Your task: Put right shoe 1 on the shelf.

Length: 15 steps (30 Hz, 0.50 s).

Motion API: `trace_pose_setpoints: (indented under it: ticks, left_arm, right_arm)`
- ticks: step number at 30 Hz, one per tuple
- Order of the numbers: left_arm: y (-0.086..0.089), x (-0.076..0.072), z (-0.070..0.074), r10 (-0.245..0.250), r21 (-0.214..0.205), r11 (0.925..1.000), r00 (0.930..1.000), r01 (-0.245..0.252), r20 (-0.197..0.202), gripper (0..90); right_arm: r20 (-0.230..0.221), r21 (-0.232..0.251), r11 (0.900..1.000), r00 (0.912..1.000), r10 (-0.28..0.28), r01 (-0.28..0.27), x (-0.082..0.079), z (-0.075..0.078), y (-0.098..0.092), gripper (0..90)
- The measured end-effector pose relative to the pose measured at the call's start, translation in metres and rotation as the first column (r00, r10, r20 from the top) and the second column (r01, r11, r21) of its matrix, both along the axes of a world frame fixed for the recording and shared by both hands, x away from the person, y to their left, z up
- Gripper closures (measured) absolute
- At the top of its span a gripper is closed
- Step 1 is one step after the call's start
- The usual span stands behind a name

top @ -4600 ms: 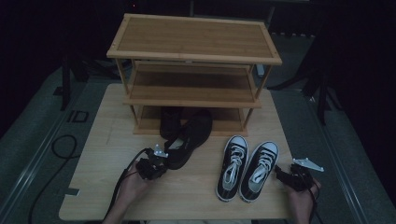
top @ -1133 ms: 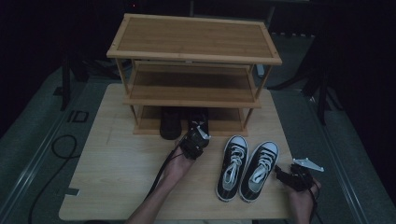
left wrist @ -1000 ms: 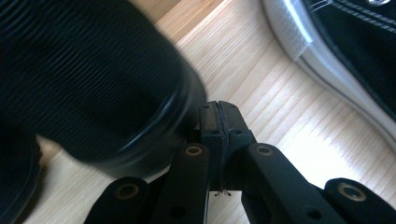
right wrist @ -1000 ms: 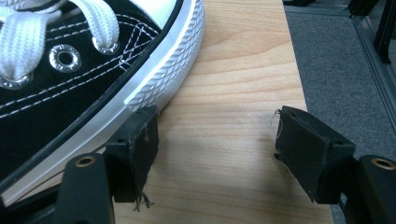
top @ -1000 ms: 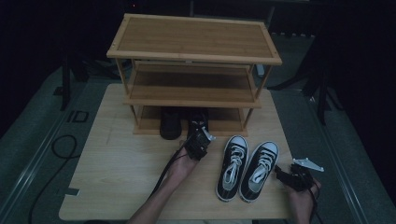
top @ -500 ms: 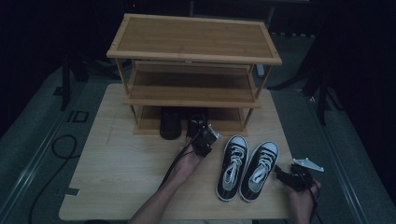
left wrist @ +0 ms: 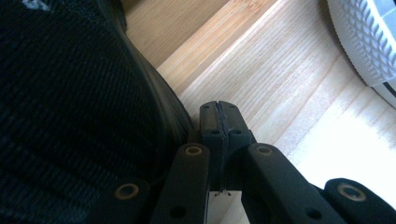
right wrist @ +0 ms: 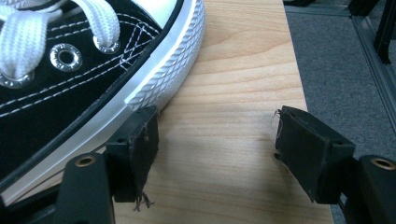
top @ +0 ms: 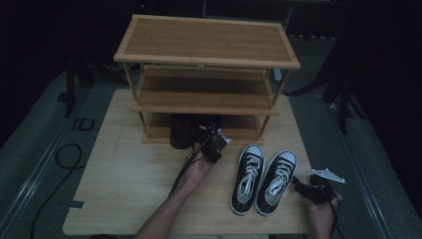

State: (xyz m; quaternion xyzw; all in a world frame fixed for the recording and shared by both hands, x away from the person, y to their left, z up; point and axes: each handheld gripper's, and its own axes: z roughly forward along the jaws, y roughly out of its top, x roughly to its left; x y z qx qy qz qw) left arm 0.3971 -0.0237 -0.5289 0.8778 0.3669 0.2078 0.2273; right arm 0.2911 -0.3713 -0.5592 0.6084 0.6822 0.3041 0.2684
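A pale wooden table [top: 124,184] carries a three-tier bamboo shoe rack [top: 206,42] at its far side. The rack's top shelf and middle shelf are bare boards; the bottom shelf holds two black shoes [top: 181,130] side by side, their heels facing the person and one reaching out past the shelf's front edge.

On the tabletop in front of the rack, to the right, stands a pair of black-and-white sneakers [top: 263,175] with white laces, toes pointing toward the rack, the two shoes touching along their length.

The left gripper [top: 215,144] lies at the front of the bottom shelf, just beside the right-hand black shoe. In the left gripper view its jaws are pressed flat together with nothing between them, and the black shoe's dark woven side [left wrist: 70,107] rests against the left jaw.

The right gripper [top: 312,188] sits on the table near the right sneaker's heel. In the right gripper view its jaws stand wide apart over bare wood, the left one touching the sneaker's ribbed white sole [right wrist: 159,74].
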Motion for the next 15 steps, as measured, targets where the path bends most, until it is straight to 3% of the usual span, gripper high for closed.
trace_pose_setpoints:
  ticks: [7,15]
  left_arm:
    - [-0.002,-0.001,0.0,-0.009,0.014,0.9999,0.9999,0.009,0.004,89.9]
    - [0.021,-0.021,0.001,-0.018,-0.015,0.9997,0.9998,0.018,0.012,89.7]
  right_arm:
    - [0.001,0.0,1.0,1.0,0.002,-0.002,0.0,0.0,0.0,29.7]
    - [0.002,0.0,1.0,1.0,0.003,-0.003,-0.001,0.0,0.0,29.7]
